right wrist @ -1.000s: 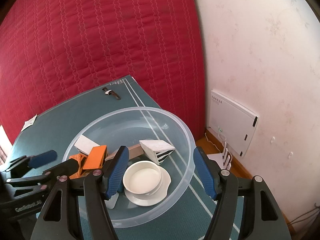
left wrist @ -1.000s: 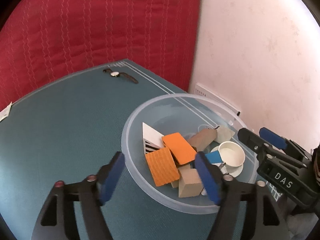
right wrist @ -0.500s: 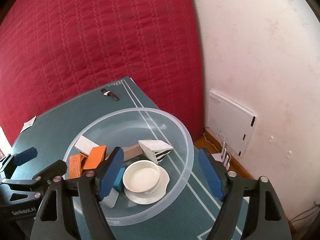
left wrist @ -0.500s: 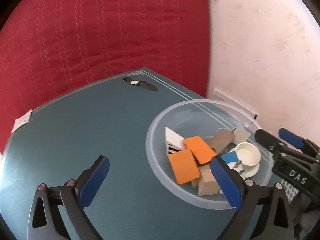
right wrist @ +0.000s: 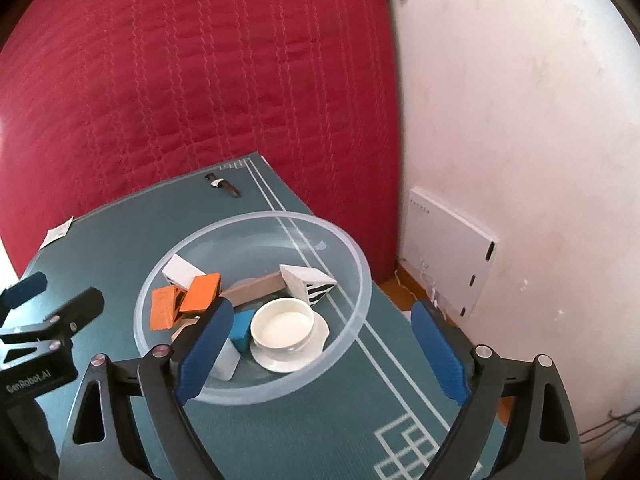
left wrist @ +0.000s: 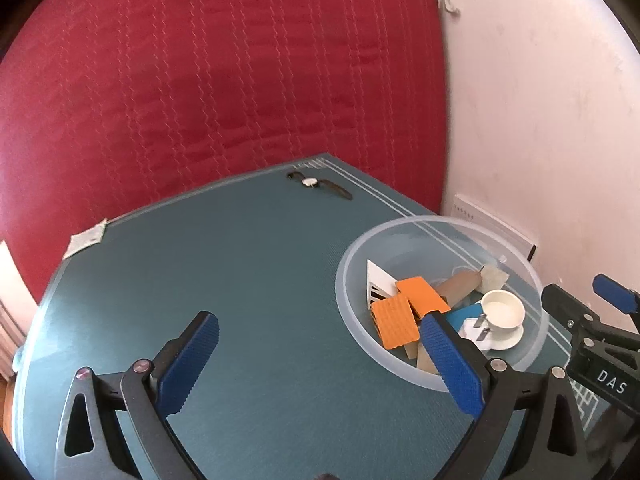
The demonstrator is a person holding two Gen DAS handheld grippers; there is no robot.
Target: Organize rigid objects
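Left gripper (left wrist: 320, 364): jaws spread wide, nothing held, poised above bare teal mat on the table (left wrist: 240, 280), beside the clear plastic bowl (left wrist: 352, 320). Right gripper (right wrist: 320, 352): jaws equally wide apart, empty, straddling the near rim of that bowl.

Contents of the bowl, all rigid:
- Two orange ribbed rectangular blocks (right wrist: 184, 296), leaning on each other. Probably light; ribbing should aid grip. Grasp across the short width.
- Plain wooden plank (right wrist: 252, 288), stiff. Grasp across the narrow faces.
- White wedge with black stripes (right wrist: 308, 282) and a second white striped piece (right wrist: 180, 270). Sloped faces likely to slip; grasp on parallel sides only.
- White ceramic cup on a white saucer (right wrist: 284, 326). Judged fragile and smooth; pinch the cup wall at the rim, with low force.
- Blue block (right wrist: 240, 326), half covered by the right jaw.

Outside the bowl: dark-strapped wristwatch (left wrist: 318, 184) at the far edge of the table; small white packet (left wrist: 86, 240) at the left edge.

Not discernible: pale pieces beneath the orange blocks; the white object beside the saucer, partly behind the jaws; bowl weight.
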